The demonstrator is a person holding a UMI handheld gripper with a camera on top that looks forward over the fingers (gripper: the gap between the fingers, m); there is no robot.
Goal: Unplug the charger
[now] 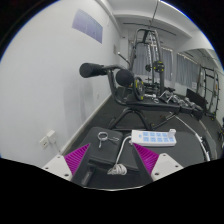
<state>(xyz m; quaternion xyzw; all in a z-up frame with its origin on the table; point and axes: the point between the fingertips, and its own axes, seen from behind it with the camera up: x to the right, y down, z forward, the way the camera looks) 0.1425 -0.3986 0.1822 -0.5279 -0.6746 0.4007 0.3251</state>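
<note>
A white power strip [151,138] with blue-marked sockets lies on the dark floor just beyond my right finger. A thin white cable [121,150] runs from near the strip down to a small coiled white bundle [113,170] that lies between my fingers on a dark surface. A small metallic plug-like piece [103,136] sits just ahead of the left finger. My gripper [112,166] is open, its magenta pads [79,159] wide apart and not pressing on anything. I cannot make out the charger body itself.
A white wall [50,80] runs along the left, with a small outlet plate [45,141] low on it. Gym machines and a black padded bench [120,75] stand farther ahead. A window [180,70] is at the back right.
</note>
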